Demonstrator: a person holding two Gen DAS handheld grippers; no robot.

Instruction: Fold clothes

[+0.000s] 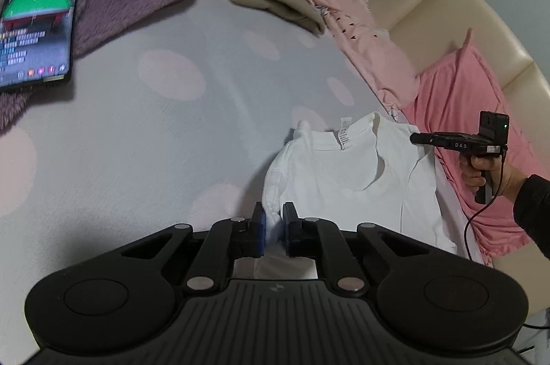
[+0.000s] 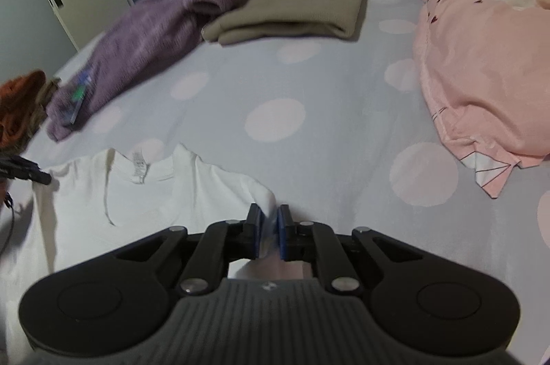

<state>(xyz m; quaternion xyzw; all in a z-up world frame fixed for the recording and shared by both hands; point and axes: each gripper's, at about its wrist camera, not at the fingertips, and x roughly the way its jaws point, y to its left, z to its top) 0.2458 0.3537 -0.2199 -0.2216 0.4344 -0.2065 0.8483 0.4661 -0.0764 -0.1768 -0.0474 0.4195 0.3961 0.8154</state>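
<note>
Pinching opposite edges of the white T-shirt (image 1: pixel 347 179), the left claw (image 1: pixel 274 232) and right claw (image 2: pixel 270 232) are both clamped on cloth. It lies flat on the bed (image 2: pixel 309 83), lower middle of frame, seemingly not yet folded; folded clothes (image 2: pixel 295 10) sit stacked upper middle.

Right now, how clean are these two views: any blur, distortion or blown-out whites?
Left wrist view: strong fisheye bend, phone screen glaring bright, white T-shirt near washed out. Right wrist view: softer overall, purple blanket and far stack smeared, corners vignetted black.
</note>
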